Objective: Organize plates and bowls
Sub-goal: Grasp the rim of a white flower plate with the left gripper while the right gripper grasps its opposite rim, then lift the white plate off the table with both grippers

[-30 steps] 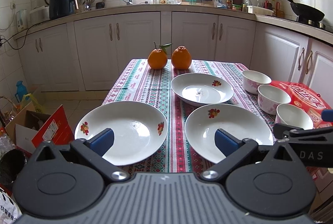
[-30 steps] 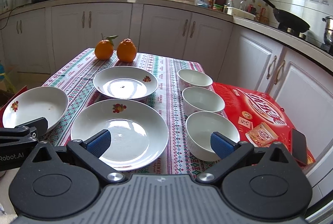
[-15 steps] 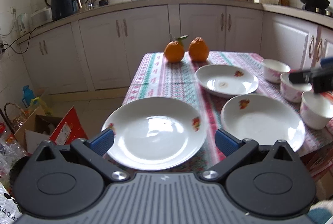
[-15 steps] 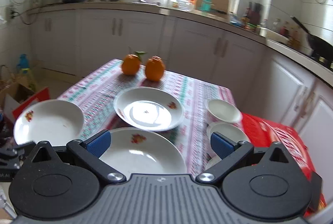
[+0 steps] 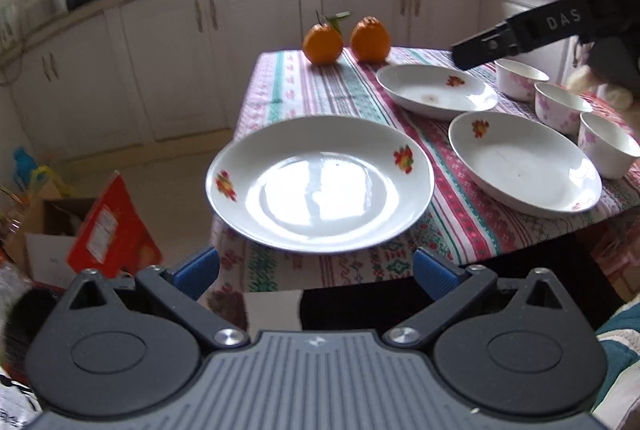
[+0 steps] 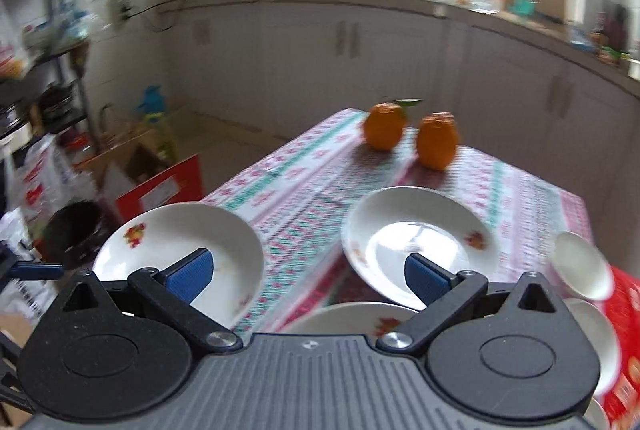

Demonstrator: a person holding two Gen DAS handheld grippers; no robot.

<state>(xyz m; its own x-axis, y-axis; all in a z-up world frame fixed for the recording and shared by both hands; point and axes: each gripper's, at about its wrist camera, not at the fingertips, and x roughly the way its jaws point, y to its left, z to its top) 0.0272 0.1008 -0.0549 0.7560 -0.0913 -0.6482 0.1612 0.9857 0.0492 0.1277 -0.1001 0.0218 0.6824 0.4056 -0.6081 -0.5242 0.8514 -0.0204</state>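
Three white flowered plates lie on the patterned tablecloth. The left plate (image 5: 320,182) (image 6: 180,254) overhangs the table's near-left corner. My left gripper (image 5: 316,270) is open, just short of that plate's near rim and slightly below it. The near right plate (image 5: 524,166) (image 6: 360,318) and the far plate (image 5: 436,90) (image 6: 420,242) lie beyond. Three white bowls (image 5: 562,106) stand in a row at the right. My right gripper (image 6: 308,274) is open and empty, raised above the plates; one of its fingers (image 5: 492,46) shows over the far plate.
Two oranges (image 5: 346,40) sit at the table's far end. A red box (image 6: 624,342) lies right of the bowls. On the floor to the left are a cardboard box and red packaging (image 5: 108,226). White cabinets and a cluttered counter run behind.
My left gripper has drawn back and dropped to the left plate's near edge. My right gripper has risen and swung left; its view is blurred with motion. Both stay open.
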